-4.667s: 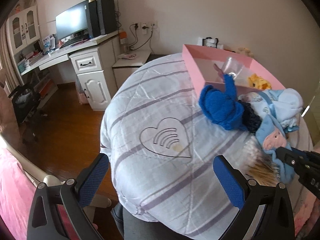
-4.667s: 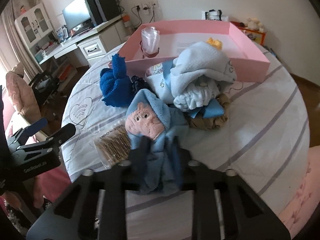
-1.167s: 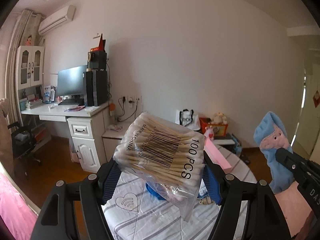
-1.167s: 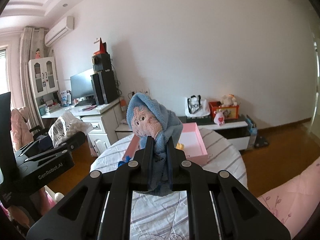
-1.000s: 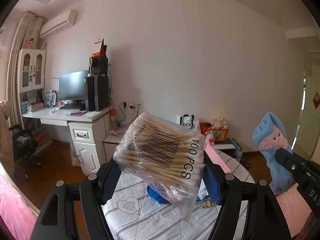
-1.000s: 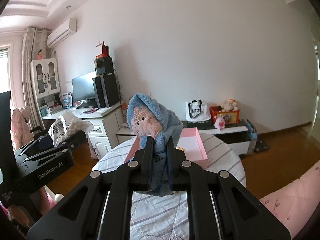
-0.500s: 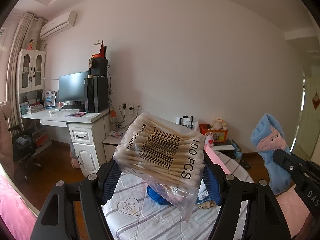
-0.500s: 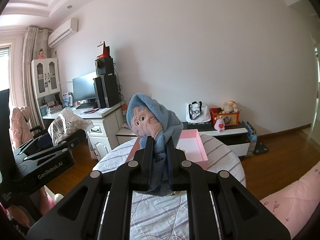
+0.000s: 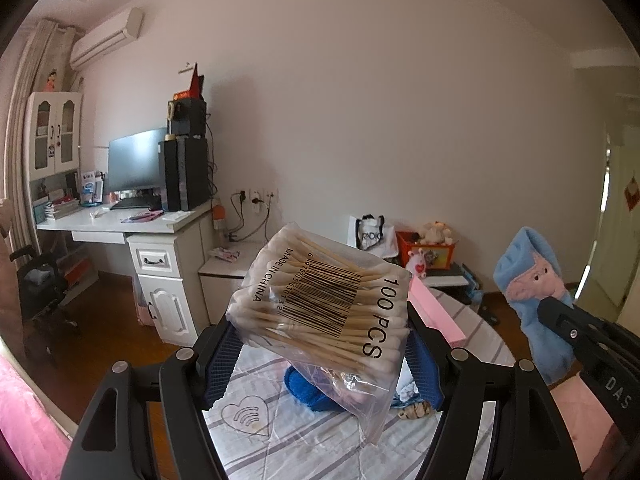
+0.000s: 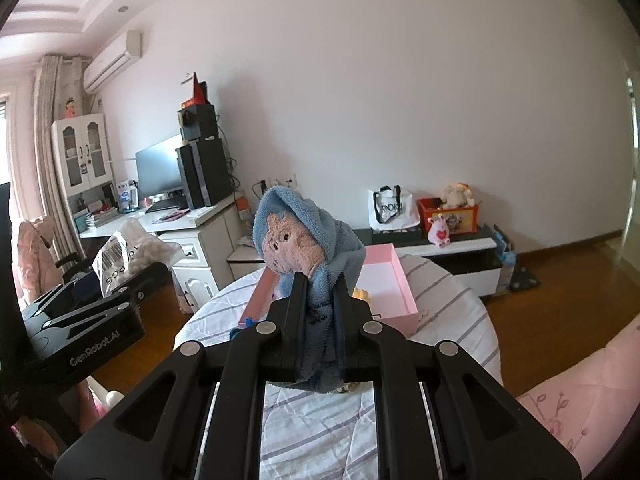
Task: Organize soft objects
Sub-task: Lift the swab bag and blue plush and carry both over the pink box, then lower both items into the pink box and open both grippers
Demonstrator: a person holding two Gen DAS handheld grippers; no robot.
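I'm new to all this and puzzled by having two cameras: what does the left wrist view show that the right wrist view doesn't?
Only the left wrist view shows the grey heart print on the striped tablecloth and the dark blue knitted item lying there. Only the right wrist view shows the inside of the pink rectangular box and the pink floral bedding. Both show the clear bag of cotton swabs held in the left gripper, the light blue plush towel with a pink animal face clamped in the right gripper, and the white desk.
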